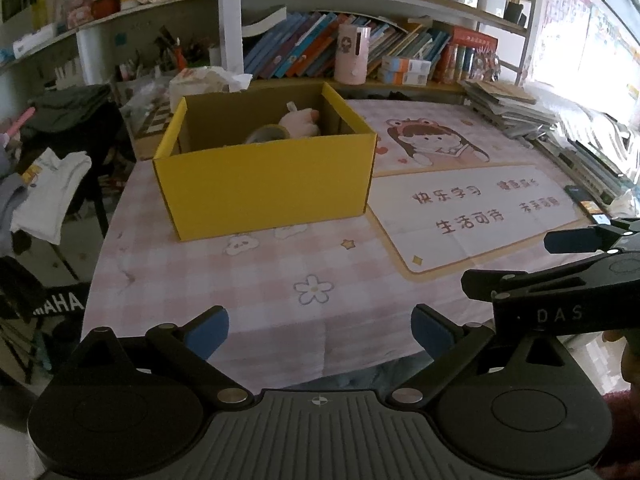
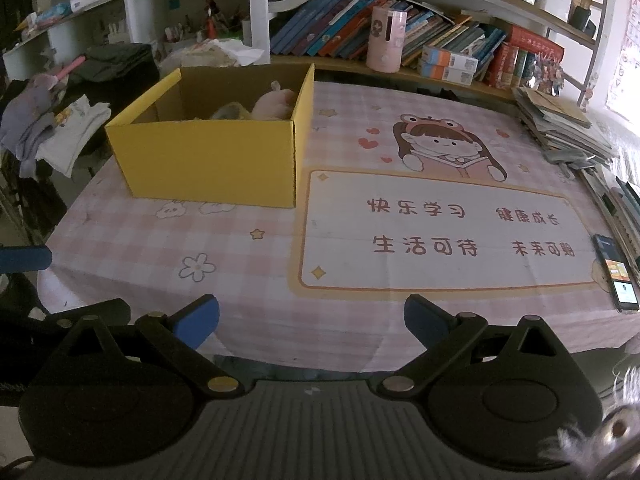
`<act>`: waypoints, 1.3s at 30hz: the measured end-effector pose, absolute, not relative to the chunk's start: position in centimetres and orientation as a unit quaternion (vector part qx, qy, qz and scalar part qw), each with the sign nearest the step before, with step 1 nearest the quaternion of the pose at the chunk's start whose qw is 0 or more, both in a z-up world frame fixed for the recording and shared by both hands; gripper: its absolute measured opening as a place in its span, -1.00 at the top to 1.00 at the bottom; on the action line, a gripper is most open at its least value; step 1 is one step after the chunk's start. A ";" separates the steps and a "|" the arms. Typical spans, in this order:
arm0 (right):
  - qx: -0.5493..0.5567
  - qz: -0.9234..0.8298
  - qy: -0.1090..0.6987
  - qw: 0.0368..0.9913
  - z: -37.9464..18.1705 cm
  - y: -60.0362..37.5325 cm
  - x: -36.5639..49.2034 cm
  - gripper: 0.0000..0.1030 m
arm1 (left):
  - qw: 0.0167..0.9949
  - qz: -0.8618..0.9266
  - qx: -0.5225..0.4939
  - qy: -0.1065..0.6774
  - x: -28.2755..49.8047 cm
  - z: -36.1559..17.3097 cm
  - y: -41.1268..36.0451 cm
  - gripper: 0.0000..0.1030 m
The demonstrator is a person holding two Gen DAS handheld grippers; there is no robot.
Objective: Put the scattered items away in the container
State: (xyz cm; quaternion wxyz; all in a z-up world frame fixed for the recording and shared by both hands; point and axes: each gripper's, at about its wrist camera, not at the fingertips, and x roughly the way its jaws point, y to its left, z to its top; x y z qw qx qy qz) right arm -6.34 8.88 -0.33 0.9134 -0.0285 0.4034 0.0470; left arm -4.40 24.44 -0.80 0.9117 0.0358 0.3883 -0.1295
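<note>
Left wrist view: left gripper [image 1: 320, 330] and right gripper [image 2: 311, 320] gape wide, empty. Risk: declaring done while yellow box [image 1: 264, 184], centre-left, hides stray items behind it.

box [image 1: 264, 188]: 1 | plush [image 1: 300, 120] in box: 1 | tape roll [image 1: 266, 135] in box: 1 | phone [image 2: 616, 276]: 1 | grippers: 2, left [image 1: 320, 330], right [image 2: 312, 320] | humidifier [image 1: 352, 54]: 1

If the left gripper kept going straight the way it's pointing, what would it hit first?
Probably the bare pink tablecloth: the open left gripper points down at it, short of the yellow box. Depth is hard to judge.
</note>
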 end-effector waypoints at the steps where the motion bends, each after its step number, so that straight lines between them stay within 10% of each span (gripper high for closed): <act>1: -0.029 0.047 0.404 0.913 -0.3 8.9 -6.3 -0.95 | 0.912 -0.129 0.036 0.389 -4.4 -0.8 24.4 -0.93; 39: -0.020 0.012 0.415 0.910 -0.7 7.8 -5.3 -0.95 | 0.898 -0.151 0.036 0.411 -2.6 -1.6 23.5 -0.93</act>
